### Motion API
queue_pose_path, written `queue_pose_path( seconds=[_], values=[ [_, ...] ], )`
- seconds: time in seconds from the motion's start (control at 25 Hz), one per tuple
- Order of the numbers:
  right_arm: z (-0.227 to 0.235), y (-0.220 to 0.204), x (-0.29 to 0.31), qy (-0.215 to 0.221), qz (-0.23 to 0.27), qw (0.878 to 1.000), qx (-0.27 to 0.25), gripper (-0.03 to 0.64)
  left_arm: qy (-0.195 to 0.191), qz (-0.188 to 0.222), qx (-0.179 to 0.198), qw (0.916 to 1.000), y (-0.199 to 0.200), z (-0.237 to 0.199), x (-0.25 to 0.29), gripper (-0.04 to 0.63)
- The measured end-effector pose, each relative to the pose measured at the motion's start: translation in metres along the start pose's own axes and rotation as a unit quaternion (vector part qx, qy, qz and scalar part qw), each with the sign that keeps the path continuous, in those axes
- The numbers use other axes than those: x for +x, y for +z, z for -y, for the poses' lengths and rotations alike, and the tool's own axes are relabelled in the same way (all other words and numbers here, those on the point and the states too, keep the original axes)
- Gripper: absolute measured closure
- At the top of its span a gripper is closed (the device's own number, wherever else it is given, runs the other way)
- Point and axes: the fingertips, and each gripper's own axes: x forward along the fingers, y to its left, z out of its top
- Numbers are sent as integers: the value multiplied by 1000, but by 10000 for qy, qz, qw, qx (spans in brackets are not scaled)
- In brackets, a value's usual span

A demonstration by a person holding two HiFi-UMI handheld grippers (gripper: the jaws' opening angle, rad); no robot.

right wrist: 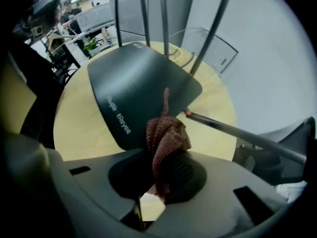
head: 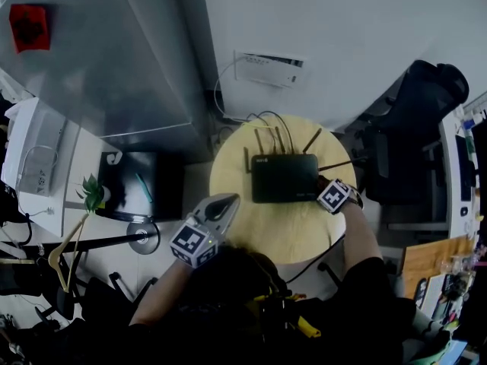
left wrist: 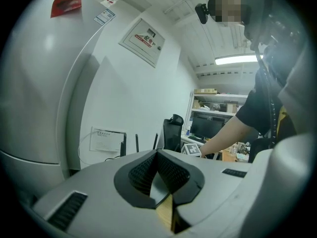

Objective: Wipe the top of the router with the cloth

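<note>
Flat black plastic router (head: 284, 178) with thin antennas at the far side of a round pale wooden table (head: 228, 169), right gripper (right wrist: 166, 180) jaws clamped on a reddish-brown knitted cloth (right wrist: 167, 140) at the router's near-right corner, left gripper (left wrist: 159, 175) jaws together, nothing between, over the table's near-left edge.

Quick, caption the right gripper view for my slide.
Right tool pinches a reddish-brown cloth by the black router on a round wooden table.
</note>
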Motion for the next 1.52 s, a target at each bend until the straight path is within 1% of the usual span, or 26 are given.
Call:
queue_pose_path(
  seconds=[0.08,0.16,0.28,0.4,0.44,0.56,0.6,0.76,0.8,0.88,0.92,1.0,1.16,1.24,1.32,1.4,1.52],
  values=[
    [-8,-6,-1,56,-13,9996,-261,555,-66,-10,8,10000,0,4,1,603],
    [-14,-8,1,56,75,9993,-371,555,-108,-2,11,9999,1,4,2,603],
    [-27,-13,7,155,72,9992,-363,555,-143,-9,36,9999,0,5,1,603],
    [-26,-23,-5,-59,-142,9995,-273,555,-224,17,29,9997,0,9,3,603],
    [-29,-25,-5,-24,-134,9998,-140,555,-265,34,29,9996,1,11,3,603],
    [-56,-27,3,472,18,9973,570,555,-346,96,65,9993,4,11,3,603],
    [-61,-29,3,541,28,9954,788,555,-360,124,61,9993,5,10,3,603],
    [-57,-17,-1,307,562,9902,1238,554,-434,180,-66,9989,9,11,7,603],
    [-58,-17,-1,302,592,9872,1450,555,-465,186,-89,9987,9,13,8,603],
    [-61,-26,3,350,451,9780,2006,555,-537,188,-114,9983,10,16,9,603],
    [-63,-30,5,388,388,9714,2311,555,-576,183,-118,9981,10,17,10,603],
    [-65,-29,6,447,442,9565,2849,555,-642,174,-110,9977,9,20,10,604],
    [-69,-22,6,586,603,9290,3605,555,-615,228,-110,9978,11,17,7,603],
    [-72,-17,5,702,682,9170,3867,554,-589,260,-117,9979,12,15,5,603],
    [-78,-13,3,824,744,9083,4034,555,-593,271,-104,9978,13,16,3,603],
    [-85,-6,2,953,805,9035,4101,555,-596,264,-67,9978,12,16,2,603],
    [-99,11,1,1128,902,8996,4121,555,-583,263,-84,9979,10,15,0,603]
  ],
)
